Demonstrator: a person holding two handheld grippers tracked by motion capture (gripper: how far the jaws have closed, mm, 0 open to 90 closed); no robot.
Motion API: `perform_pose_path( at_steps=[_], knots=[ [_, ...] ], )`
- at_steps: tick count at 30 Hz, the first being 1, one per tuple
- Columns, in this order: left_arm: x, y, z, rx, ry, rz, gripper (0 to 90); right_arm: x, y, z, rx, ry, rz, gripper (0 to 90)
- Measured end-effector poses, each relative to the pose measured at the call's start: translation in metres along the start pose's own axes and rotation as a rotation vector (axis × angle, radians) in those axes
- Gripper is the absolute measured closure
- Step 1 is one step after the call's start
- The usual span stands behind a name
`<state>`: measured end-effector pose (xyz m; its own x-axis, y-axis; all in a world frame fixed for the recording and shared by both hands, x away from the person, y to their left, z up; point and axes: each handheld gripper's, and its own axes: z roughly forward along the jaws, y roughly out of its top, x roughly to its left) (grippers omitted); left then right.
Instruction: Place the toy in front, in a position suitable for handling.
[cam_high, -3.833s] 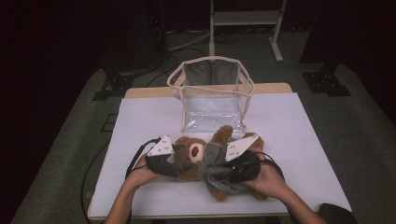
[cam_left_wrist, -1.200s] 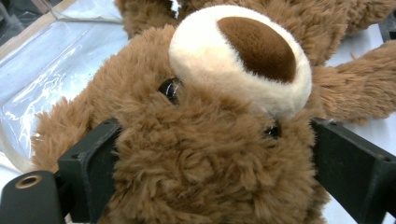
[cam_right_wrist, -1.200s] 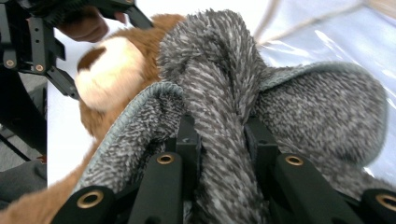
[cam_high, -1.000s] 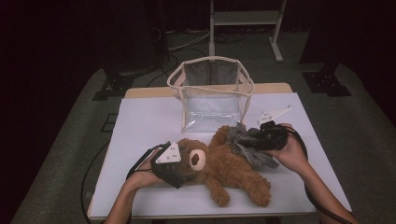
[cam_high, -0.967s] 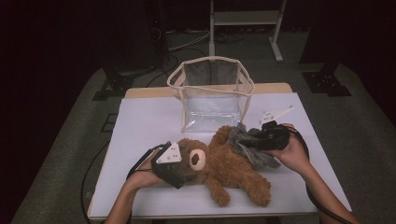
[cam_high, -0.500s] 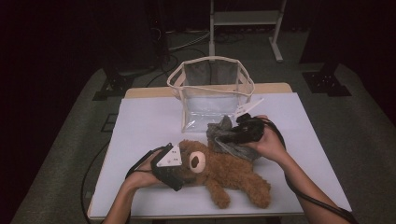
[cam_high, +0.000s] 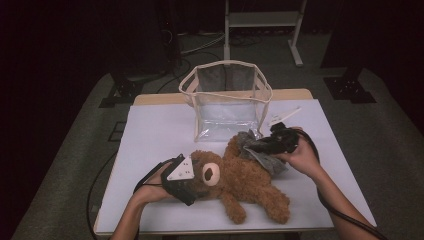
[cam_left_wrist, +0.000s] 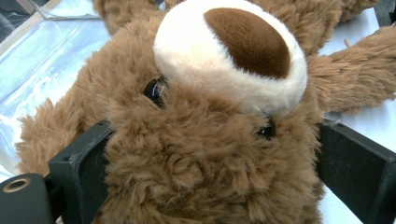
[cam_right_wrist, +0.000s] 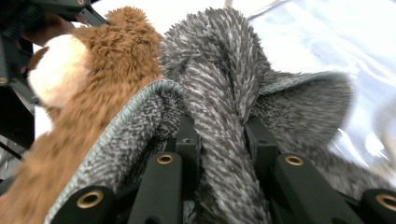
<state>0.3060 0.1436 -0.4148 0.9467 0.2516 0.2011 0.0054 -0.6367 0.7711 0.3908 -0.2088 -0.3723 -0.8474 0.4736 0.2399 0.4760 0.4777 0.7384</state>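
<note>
**Bear pinned, cloth pinched**

High view: the teddy bear (cam_high: 235, 180) lies on the white bench (cam_high: 150, 135) before a clear bag (cam_high: 227, 100); the grey cloth (cam_high: 260, 150) rests by its arm.

Left gripper view: the left claw (cam_left_wrist: 205, 177) grips the bear's head.

Right gripper view: the right claw (cam_right_wrist: 219, 140) clamps a cloth fold.

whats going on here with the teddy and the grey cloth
A person works at a table with a gripper in each hand. The left gripper is clamped on the head of a brown teddy lying on its back. The right gripper pinches a fold of grey cloth and holds it over the teddy's upper body, just in front of a clear bag that stands open.
</note>
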Motion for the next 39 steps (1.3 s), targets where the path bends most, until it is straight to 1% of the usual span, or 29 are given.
perform_pose_path(
  at_steps=[2,3,5,6,7,8,11,13,14,16,17,18,19,20,22,24,25,26,27,28,29,30,34,35,36,37,38,39],
  knots=[
    [0.001,0.0,0.001,-0.005,-0.001,-0.007,7.5,-0.001,-0.009,-0.017,-0.034,-0.007,0.022,71.1],
    [0.002,0.0,0.001,-0.003,-0.001,-0.005,7.8,-0.001,-0.016,-0.034,-0.061,-0.025,0.03,71.2],
    [0.003,0.001,0.001,-0.003,-0.006,-0.007,7.8,0.001,-0.02,-0.051,-0.076,-0.059,0.025,71.2],
    [0.003,0.001,0.001,-0.003,-0.006,-0.007,7.9,0.001,-0.02,-0.051,-0.076,-0.059,0.025,71.2],
    [0.003,0.0,0.001,-0.008,-0.012,-0.009,7.9,0.002,-0.023,-0.066,-0.086,-0.093,0.026,71.2],
    [0.003,0.0,0.001,-0.008,-0.012,-0.009,7.9,0.002,-0.023,-0.066,-0.086,-0.093,0.026,71.2],
    [0.004,0.0,0.0,-0.014,-0.021,-0.018,7.9,0.001,-0.027,-0.085,-0.09,-0.144,0.025,71.1],
    [0.004,0.001,0.0,-0.019,-0.029,-0.023,8.0,0.0,-0.029,-0.094,-0.098,-0.167,0.036,71.1],
    [0.004,0.001,0.0,-0.027,-0.034,-0.027,8.0,-0.001,-0.03,-0.095,-0.096,-0.172,0.041,71.1],
    [0.004,0.0,-0.001,-0.048,-0.049,-0.041,8.2,-0.002,-0.033,-0.093,-0.081,-0.184,0.042,71.1],
    [0.005,-0.001,-0.002,-0.054,-0.049,-0.042,10.3,-0.003,-0.035,-0.089,-0.07,-0.184,0.044,71.1],
    [0.006,-0.001,-0.003,-0.057,-0.056,-0.046,11.2,-0.004,-0.037,-0.083,-0.065,-0.169,0.049,71.1],
    [0.006,-0.001,-0.003,-0.061,-0.058,-0.051,11.3,-0.005,-0.04,-0.066,-0.045,-0.135,0.049,71.1],
    [0.006,-0.001,-0.003,-0.06,-0.057,-0.049,11.3,-0.005,-0.04,-0.066,-0.045,-0.135,0.049,71.1],
    [0.005,-0.001,-0.003,-0.056,-0.054,-0.045,11.3,-0.003,-0.042,-0.051,-0.034,-0.099,0.05,71.2],
    [0.005,-0.001,-0.002,-0.053,-0.05,-0.041,11.3,0.001,-0.04,-0.037,-0.025,-0.074,0.038,71.4],
    [0.005,0.0,-0.002,-0.045,-0.049,-0.033,11.2,0.008,-0.034,-0.031,-0.026,-0.049,0.019,71.7],
    [0.005,0.0,-0.001,-0.042,-0.045,-0.031,11.2,0.008,-0.034,-0.031,-0.026,-0.049,0.019,71.7],
    [0.004,0.0,-0.001,-0.044,-0.041,-0.032,11.2,0.011,-0.03,-0.029,-0.03,-0.034,0.007,71.7],
    [0.004,0.0,0.0,-0.044,-0.039,-0.033,11.1,0.02,-0.02,-0.027,-0.043,0.006,-0.017,71.8],
    [0.004,0.001,0.0,-0.042,-0.036,-0.035,11.1,0.02,-0.02,-0.027,-0.043,0.006,-0.017,71.8],
    [0.004,0.001,0.001,-0.041,-0.034,-0.036,11.0,0.031,-0.009,-0.024,-0.048,0.039,-0.056,71.8],
    [0.003,0.001,0.001,-0.036,-0.023,-0.027,10.9,0.055,0.005,-0.009,-0.028,0.108,-0.119,71.7],
    [0.003,0.001,0.001,-0.036,-0.023,-0.027,10.9,0.055,0.005,-0.009,-0.028,0.108,-0.119,71.7],
    [0.003,0.001,0.001,-0.033,-0.022,-0.025,10.9,0.06,0.006,-0.003,-0.013,0.117,-0.13,71.7],
    [0.004,0.001,-0.002,-0.023,-0.022,-0.019,10.9,0.064,0.005,0.006,0.022,0.095,-0.158,71.8],
    [0.004,0.001,-0.002,-0.023,-0.022,-0.019,11.0,0.064,0.005,0.006,0.022,0.095,-0.158,71.8],
    [0.005,0.001,-0.004,-0.027,-0.019,-0.017,11.0,0.062,0.003,0.008,0.018,0.1,-0.145,72.0]
  ],
)
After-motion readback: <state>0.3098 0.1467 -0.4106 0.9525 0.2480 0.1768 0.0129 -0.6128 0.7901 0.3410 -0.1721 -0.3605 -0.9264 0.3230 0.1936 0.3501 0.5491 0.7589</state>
